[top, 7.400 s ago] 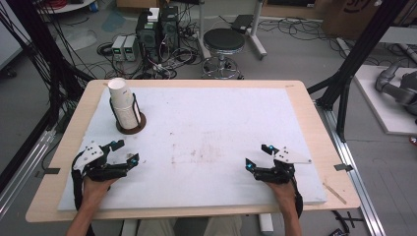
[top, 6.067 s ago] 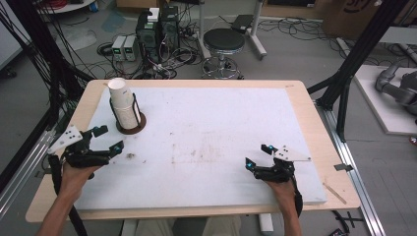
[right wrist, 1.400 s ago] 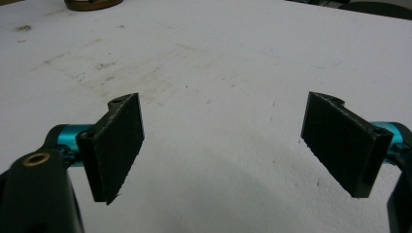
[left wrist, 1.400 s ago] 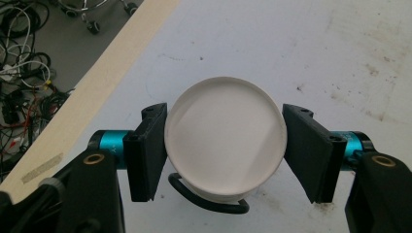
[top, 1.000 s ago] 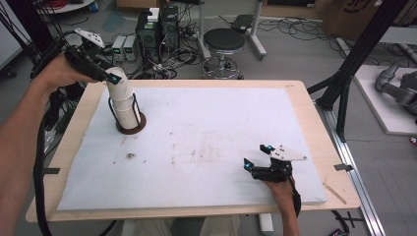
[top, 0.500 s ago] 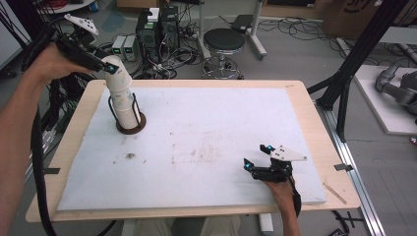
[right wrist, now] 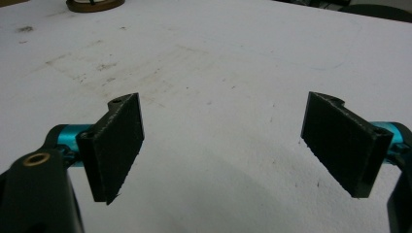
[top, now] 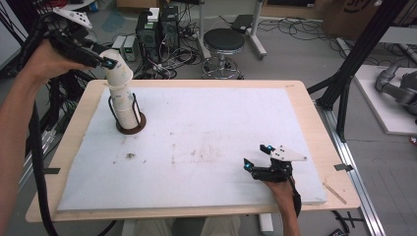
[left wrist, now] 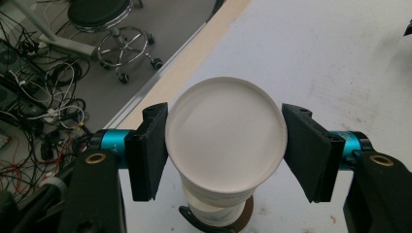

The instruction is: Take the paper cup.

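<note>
The left tongs (top: 109, 63) are clamped on the top cup (top: 119, 72), one jaw pressing each side near its closed upper end; in the left gripper view the tongs (left wrist: 224, 145) flank the cup (left wrist: 224, 138) and both pads touch its wall. The cup is inverted, tilted, and raised partly off the stack (top: 125, 105) of white cups below it, with its open end overlapping the stack top. The stack stands upright in a holder (top: 132, 124) with a dark round base and thin wire uprights, near the far left corner of the white mat (top: 211, 142) that covers the table (top: 314, 123). The left hand (top: 42, 61) holds its tongs above the table's far left edge. The right tongs (top: 256, 156) rest on the mat near the near right corner, well apart from the stack; in the right gripper view the tongs (right wrist: 223, 145) stand wide apart with bare mat between them. The mat carries faint dark marks near its centre
</note>
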